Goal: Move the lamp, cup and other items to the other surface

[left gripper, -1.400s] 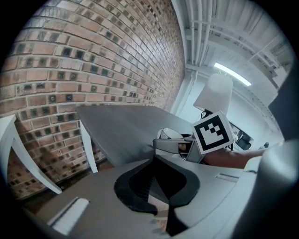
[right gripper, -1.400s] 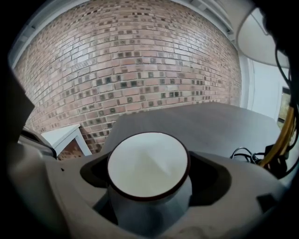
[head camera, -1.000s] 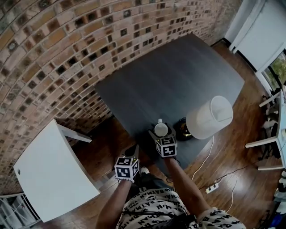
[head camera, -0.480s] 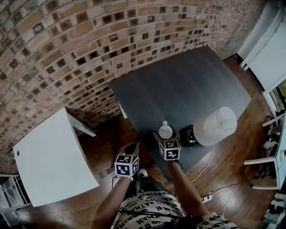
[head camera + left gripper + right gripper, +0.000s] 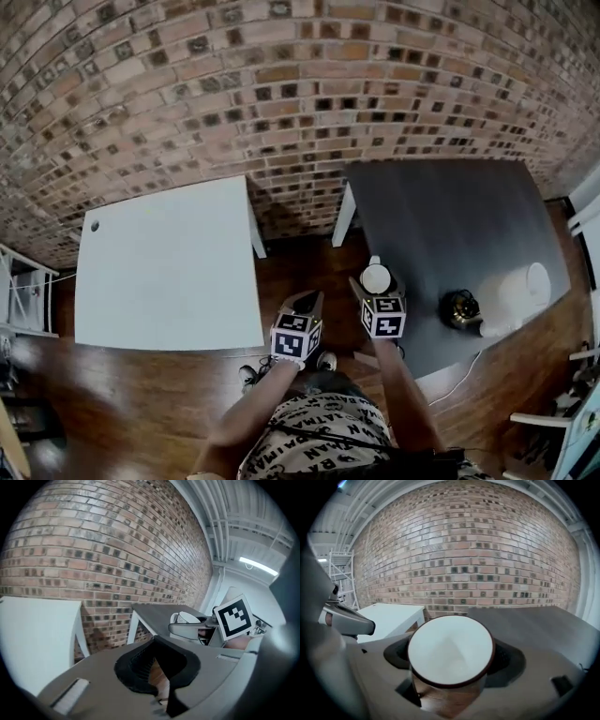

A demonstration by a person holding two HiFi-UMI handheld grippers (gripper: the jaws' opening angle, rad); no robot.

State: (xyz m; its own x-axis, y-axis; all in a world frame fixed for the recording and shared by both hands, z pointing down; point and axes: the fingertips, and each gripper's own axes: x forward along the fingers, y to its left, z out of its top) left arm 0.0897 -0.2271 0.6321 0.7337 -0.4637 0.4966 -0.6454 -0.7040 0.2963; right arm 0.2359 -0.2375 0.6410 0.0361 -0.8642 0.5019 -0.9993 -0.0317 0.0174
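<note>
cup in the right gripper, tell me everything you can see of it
The cup is round, white and empty inside, with a thin dark rim. Its glossy outer wall looks brownish in the right gripper view. A white handle shows in the left gripper view. It is upright, mouth up, clamped at its sides between the jaws of the right gripper, above the dark table's near left corner.

A brick wall (image 5: 281, 94) backs two tables set side by side with a gap between, a white table (image 5: 169, 272) and a dark grey table (image 5: 450, 216), on a glossy wood floor (image 5: 122, 412). A strip light (image 5: 257, 565) glows overhead.
</note>
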